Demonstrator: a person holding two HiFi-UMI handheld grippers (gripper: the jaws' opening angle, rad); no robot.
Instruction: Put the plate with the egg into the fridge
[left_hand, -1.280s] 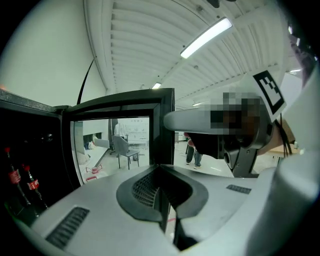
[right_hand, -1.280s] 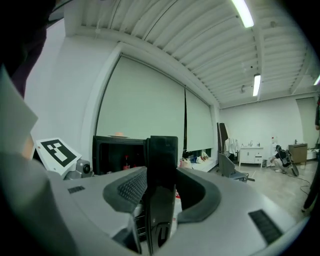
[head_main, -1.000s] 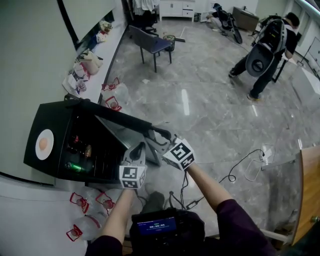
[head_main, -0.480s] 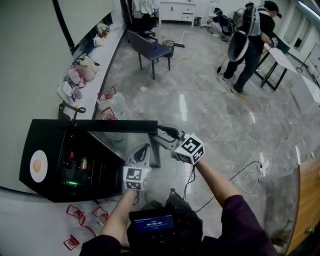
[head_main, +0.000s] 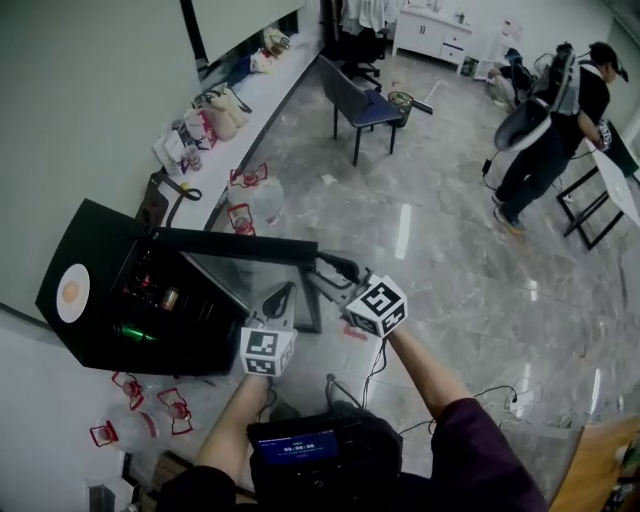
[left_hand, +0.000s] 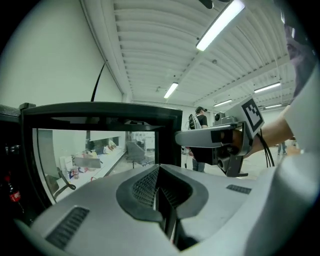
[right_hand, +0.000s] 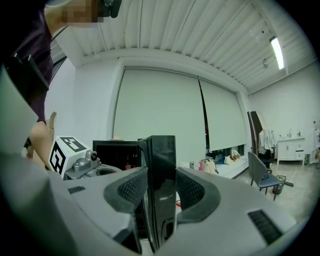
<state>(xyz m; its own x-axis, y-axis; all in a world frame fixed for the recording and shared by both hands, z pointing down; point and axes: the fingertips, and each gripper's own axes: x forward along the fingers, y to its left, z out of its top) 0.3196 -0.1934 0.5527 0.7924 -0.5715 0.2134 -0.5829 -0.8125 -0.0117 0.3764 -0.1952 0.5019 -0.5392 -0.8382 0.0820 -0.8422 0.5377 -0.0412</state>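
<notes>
- Head view only: plate lies flat, face up, on top of the black fridge, at its far left and well apart from both grippers. The egg sits at the plate's middle.
- The plate is round, so it has no long axis; the egg is too small to tell which way it points.
- Right gripper view: right gripper is clamped on the free edge of the fridge door, a pad pressing each face. The jaws have just been closing in on it.
- Left gripper view: left gripper has its jaws pressed together with nothing between. It faces the door glass from close by, with the right gripper on the door's edge beyond.
- Head view: the door stands swung wide, its free edge towards the person and between them and the fridge opening. Bottles stand on the shelves inside.
- Around: water jugs on the floor beside the fridge, a chair, bags on a wall ledge, and a person standing far right.
</notes>
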